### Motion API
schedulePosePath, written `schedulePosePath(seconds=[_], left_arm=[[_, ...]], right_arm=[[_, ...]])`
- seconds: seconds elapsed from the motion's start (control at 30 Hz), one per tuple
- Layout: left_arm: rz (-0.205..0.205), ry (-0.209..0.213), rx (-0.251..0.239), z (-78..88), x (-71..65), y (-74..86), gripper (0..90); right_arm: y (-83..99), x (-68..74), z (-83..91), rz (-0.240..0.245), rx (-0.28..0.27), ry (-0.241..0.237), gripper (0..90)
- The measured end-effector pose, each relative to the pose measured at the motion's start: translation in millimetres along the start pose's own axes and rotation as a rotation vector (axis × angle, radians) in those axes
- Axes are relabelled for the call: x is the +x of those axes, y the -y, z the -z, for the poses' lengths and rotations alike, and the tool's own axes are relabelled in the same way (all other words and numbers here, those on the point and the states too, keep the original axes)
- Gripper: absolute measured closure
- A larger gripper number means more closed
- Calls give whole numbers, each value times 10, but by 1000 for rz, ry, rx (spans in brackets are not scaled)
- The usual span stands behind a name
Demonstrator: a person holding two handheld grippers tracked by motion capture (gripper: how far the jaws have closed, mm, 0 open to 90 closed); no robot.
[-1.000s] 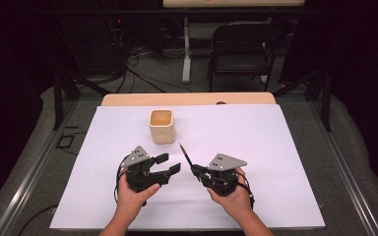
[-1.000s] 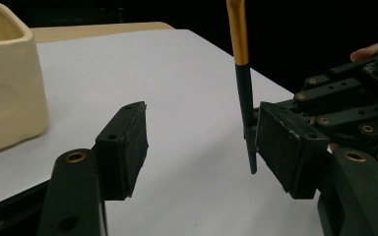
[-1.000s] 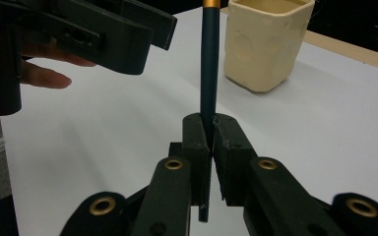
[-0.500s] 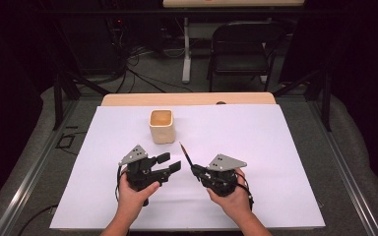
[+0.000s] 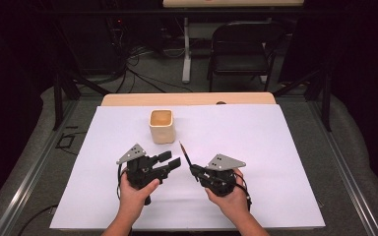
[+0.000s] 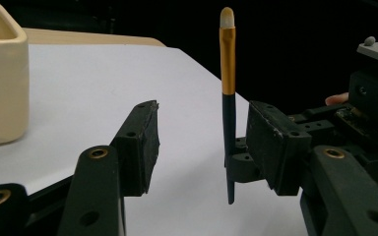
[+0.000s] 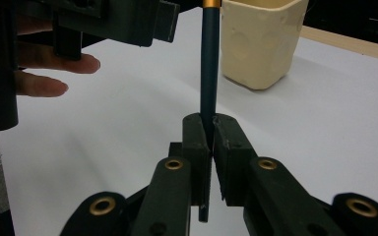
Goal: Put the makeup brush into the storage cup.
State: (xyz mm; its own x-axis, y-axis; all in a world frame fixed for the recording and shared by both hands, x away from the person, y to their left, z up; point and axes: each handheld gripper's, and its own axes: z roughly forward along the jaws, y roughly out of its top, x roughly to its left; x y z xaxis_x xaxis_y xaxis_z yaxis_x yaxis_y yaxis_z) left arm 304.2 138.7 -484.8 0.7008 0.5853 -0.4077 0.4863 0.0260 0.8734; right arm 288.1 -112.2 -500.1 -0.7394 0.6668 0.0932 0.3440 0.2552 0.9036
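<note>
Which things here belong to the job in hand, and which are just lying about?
In the job:
- makeup brush, clamped upright in the right gripper
- left gripper, jaws apart and just closing beside the brush, nothing pressed between them
- cream square cup, empty as far as the high view shows

Lying about:
- folding chair behind the table
- cables on the floor
- white table cover
</note>
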Motion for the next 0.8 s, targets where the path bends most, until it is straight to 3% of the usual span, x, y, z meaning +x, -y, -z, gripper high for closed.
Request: schedulePosePath(seconds=[0.27, 0.8], left_arm=[[8, 13, -9, -24, -18, -20, 499], [28, 30, -33, -52, -43, -64, 532]], right_arm=[[-13, 6, -17, -26, -12, -7, 840], [-37, 43, -40, -30, -32, -11, 840]])
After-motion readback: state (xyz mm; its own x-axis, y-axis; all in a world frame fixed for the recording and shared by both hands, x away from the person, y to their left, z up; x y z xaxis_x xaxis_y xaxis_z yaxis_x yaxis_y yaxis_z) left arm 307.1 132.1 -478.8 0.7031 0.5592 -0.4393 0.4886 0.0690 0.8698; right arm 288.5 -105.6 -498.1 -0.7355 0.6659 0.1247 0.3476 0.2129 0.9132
